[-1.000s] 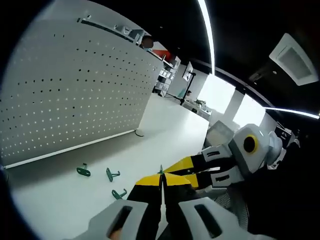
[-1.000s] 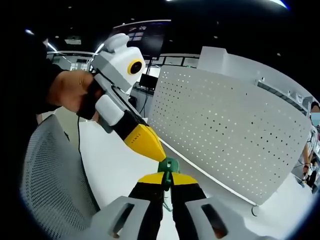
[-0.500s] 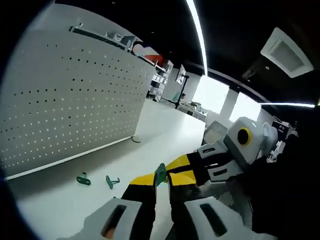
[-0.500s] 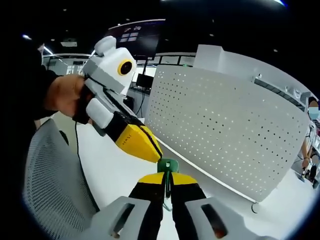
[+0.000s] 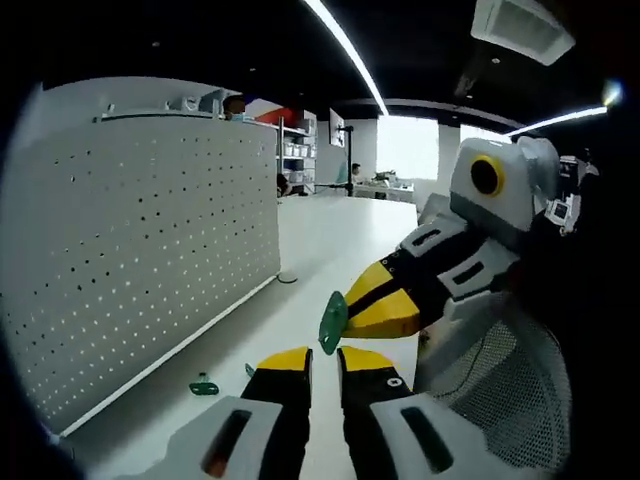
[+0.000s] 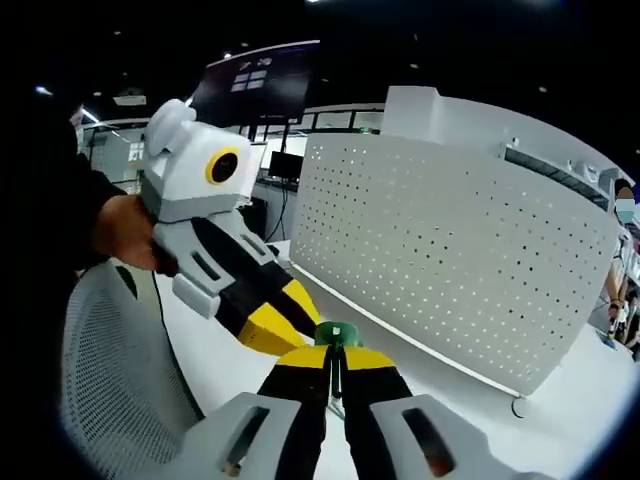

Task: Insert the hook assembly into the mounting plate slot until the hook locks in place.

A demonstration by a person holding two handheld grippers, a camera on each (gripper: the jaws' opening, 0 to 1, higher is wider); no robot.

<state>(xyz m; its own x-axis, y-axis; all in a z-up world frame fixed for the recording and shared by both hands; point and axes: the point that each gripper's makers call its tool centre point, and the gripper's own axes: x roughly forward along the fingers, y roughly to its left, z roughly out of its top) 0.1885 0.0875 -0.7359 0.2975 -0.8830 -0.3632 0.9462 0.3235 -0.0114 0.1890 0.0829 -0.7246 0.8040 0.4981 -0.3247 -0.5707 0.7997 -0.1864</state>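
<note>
Green hook (image 6: 338, 333) between closed right gripper (image 6: 335, 362) jaws; left gripper (image 5: 322, 360) parted

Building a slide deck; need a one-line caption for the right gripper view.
Right gripper shut on green hook before white pegboard, left gripper alongside.

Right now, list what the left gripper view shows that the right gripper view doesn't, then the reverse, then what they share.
Left gripper view: a loose green hook lying on the white table, and a ceiling light strip.
Right gripper view: a hand gripping the left gripper, and a dark screen.
Both: the white pegboard, the mesh chair, and the right gripper shut on the green hook assembly.
</note>
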